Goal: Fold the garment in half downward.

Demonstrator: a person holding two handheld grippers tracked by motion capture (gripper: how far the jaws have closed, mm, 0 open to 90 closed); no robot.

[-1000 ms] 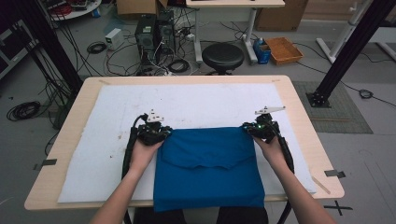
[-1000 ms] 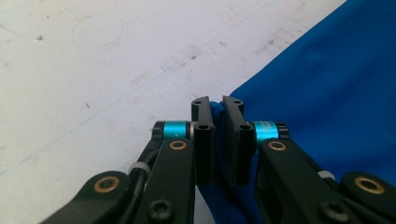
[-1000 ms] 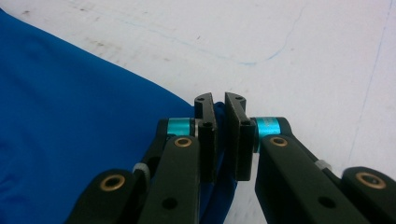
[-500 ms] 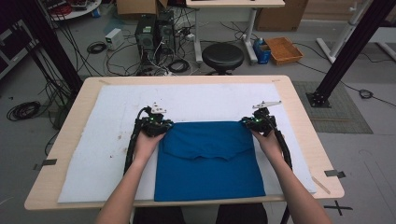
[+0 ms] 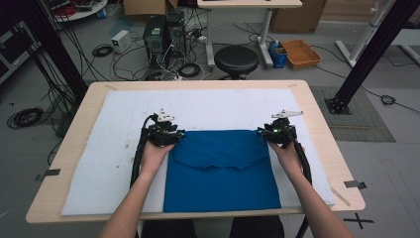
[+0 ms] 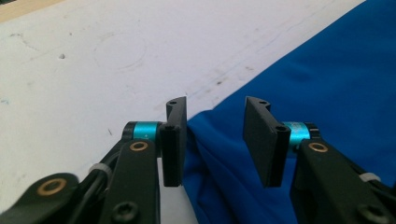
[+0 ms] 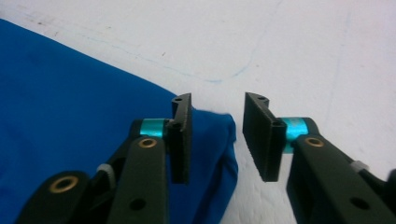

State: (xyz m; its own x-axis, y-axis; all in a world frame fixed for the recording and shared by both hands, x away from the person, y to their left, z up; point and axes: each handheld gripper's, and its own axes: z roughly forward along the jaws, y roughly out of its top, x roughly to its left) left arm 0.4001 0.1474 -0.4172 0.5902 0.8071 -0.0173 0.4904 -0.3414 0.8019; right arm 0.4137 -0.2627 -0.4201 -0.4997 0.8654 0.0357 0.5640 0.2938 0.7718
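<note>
with both grippers' fingers just opened partway and gripping nothing at the far corners of the folded blue cloth (image 5: 221,168) on the white mat (image 5: 104,144), lifting away carelessly could snag and undo your fold.

Blue cloth (image 5: 223,171) near edge hangs past table (image 5: 317,99), hidden.

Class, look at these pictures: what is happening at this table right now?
A person is folding a blue cloth on a white mat, with a claw in each hand. The left claw and right claw sit at the cloth's far corners. Both have just been opening and now stand open, with a cloth corner lying loose between the jaws.
</note>
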